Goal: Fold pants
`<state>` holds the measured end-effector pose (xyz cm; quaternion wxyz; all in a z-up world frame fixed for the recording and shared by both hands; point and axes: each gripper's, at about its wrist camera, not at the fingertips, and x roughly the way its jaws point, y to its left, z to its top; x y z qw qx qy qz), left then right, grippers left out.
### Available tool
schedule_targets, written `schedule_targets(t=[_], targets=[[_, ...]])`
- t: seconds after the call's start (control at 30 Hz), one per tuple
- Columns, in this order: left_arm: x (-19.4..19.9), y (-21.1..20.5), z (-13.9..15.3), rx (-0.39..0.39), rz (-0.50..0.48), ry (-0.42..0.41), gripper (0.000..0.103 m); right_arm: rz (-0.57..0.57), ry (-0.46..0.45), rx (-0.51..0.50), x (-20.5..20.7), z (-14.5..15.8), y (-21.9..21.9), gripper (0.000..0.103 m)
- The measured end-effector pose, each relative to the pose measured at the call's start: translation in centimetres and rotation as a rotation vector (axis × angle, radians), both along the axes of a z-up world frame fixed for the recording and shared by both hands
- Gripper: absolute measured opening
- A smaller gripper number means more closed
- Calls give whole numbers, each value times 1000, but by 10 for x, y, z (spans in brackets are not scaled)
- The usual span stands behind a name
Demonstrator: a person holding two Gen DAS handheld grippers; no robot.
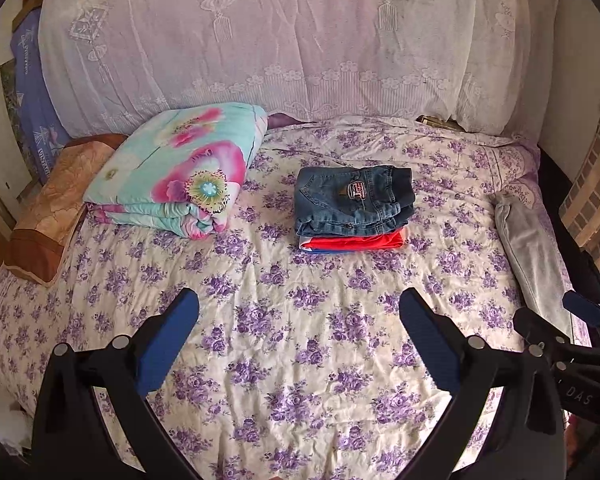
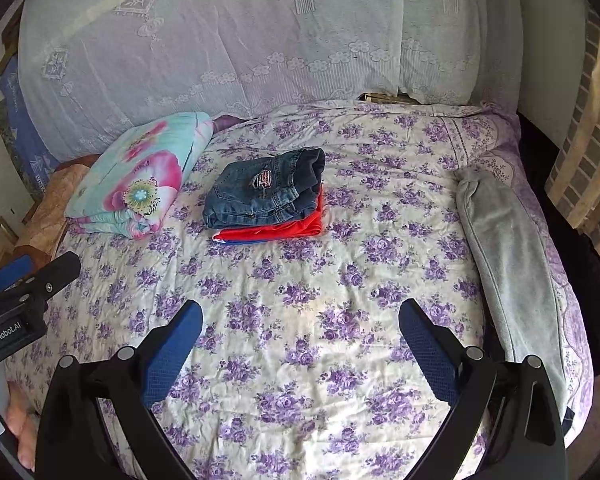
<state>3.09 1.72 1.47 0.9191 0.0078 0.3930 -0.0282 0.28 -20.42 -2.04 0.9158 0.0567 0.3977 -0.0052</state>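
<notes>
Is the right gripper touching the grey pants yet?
Apart. The right wrist view shows the right gripper open over bare bedspread, with the grey pants lying off to its right.

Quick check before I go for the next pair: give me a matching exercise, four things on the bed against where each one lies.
Things:
1. folded jeans
2. red garment
3. grey pants
4. floral quilt

Places:
A. stretched out unfolded along the bed's right edge
B. folded at the far left, near the lace curtain
C. top of the stack mid-bed
D. under the denim, on a blue-and-white layer

Pairs: 1-C, 2-D, 3-A, 4-B
</notes>
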Motion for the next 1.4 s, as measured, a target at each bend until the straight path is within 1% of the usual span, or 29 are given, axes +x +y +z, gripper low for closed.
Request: schedule_targets(t=[0.3,0.6,1.1,1.4], targets=[[-2,-2,4,5,5,-7,98,8,1,19,0,1,1,99],[2,-8,8,6,-13,-15,98,6,3,16,2,-1,2,99],[4,-8,8,8,-11,-18,98,18,20,19,7,-5,3,99],[5,-6,2,-7,2,-3,98,19,21,19,7,-5,4,99]])
